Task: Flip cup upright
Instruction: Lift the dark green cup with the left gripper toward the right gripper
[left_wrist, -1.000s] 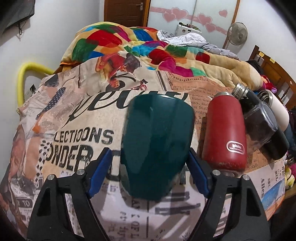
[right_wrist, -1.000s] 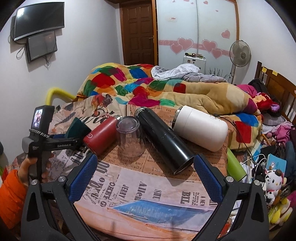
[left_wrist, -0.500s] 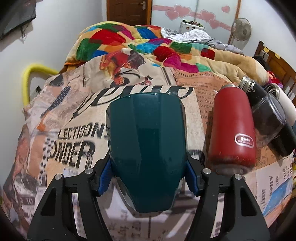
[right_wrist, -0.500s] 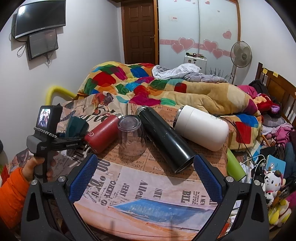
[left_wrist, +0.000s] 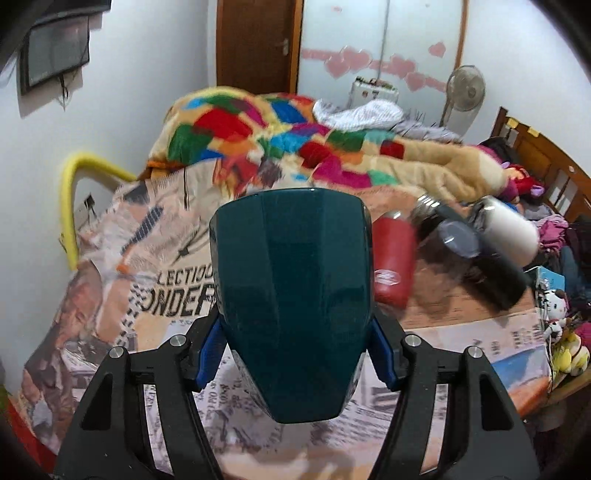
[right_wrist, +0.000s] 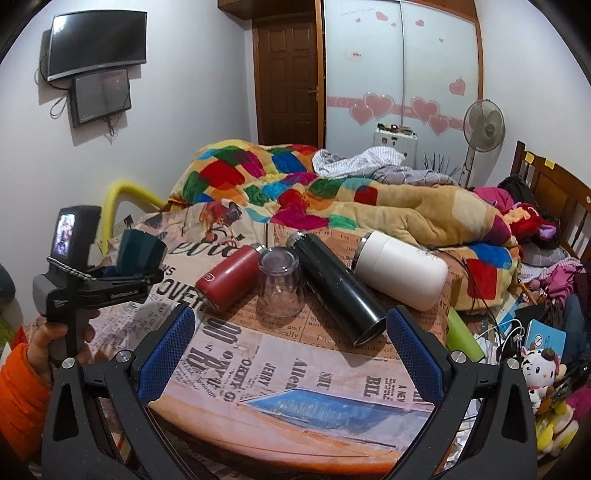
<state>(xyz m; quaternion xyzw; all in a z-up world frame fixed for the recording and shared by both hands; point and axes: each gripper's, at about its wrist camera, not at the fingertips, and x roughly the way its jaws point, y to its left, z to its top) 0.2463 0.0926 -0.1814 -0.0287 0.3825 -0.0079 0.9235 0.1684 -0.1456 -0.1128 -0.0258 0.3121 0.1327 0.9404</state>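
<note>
A dark teal faceted cup fills the middle of the left wrist view. My left gripper is shut on it, blue pads pressed on both sides, and holds it off the newspaper-print cloth. In the right wrist view the same cup sits in the left gripper, lifted and tilted at the far left. My right gripper is open and empty above the table's front part.
On the round table lie a red flask, a black flask and a white flask; a clear glass stands upside down between them. A bed with a colourful quilt is behind. Clutter and toys lie at right.
My left gripper closed on the teal cup, then lifted it off the cloth and tilted it. The right gripper stayed in place.
</note>
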